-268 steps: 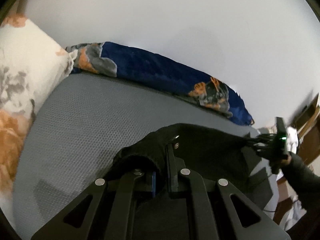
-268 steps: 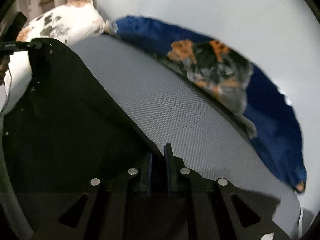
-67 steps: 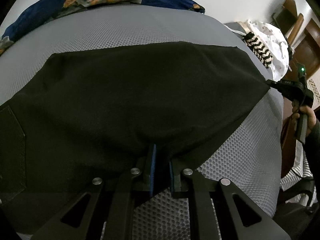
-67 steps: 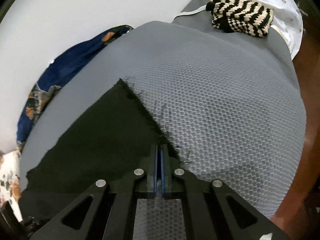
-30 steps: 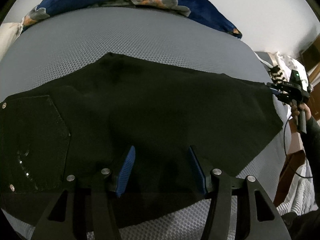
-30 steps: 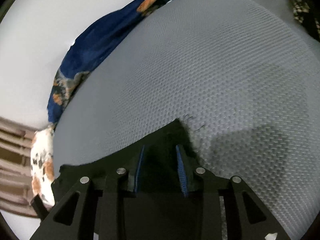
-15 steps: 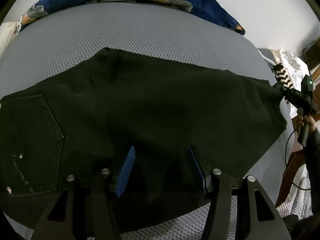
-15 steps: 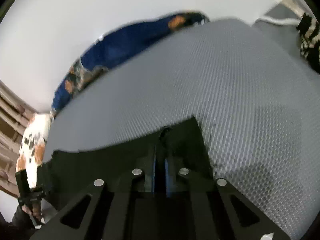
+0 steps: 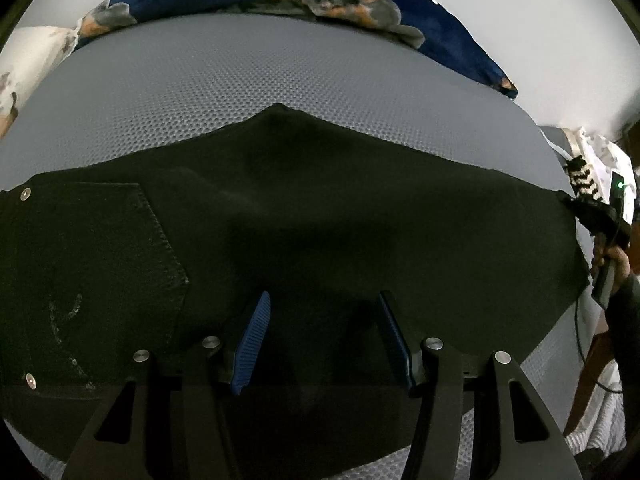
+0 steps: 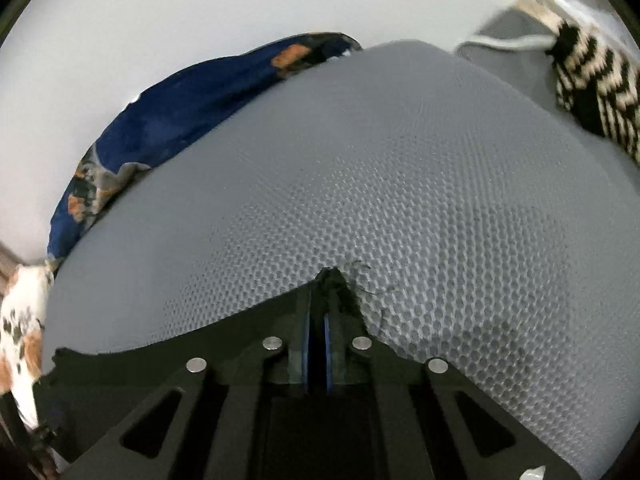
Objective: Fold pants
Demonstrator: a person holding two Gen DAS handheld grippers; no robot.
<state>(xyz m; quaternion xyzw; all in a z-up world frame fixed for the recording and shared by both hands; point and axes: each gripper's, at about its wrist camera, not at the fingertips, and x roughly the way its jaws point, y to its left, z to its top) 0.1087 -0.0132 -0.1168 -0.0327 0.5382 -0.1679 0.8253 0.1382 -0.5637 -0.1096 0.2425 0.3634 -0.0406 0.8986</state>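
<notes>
The left tool (image 9: 322,336) hangs with its blue pads spread wide and holding nothing, just above the black pants (image 9: 320,208), which lie flat across the near half of the gray bed (image 9: 280,80). The right tool (image 10: 318,320) is pinched tight on the frayed hem corner of the pants near the bed's right edge. Beyond, a blue blanket (image 9: 448,32) lines the far edge, and a striped knit piece (image 10: 592,80) sits at the far right corner.

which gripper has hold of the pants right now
The right gripper: its pads are shut on the frayed hem corner of the black pants. The left gripper is open above them.
</notes>
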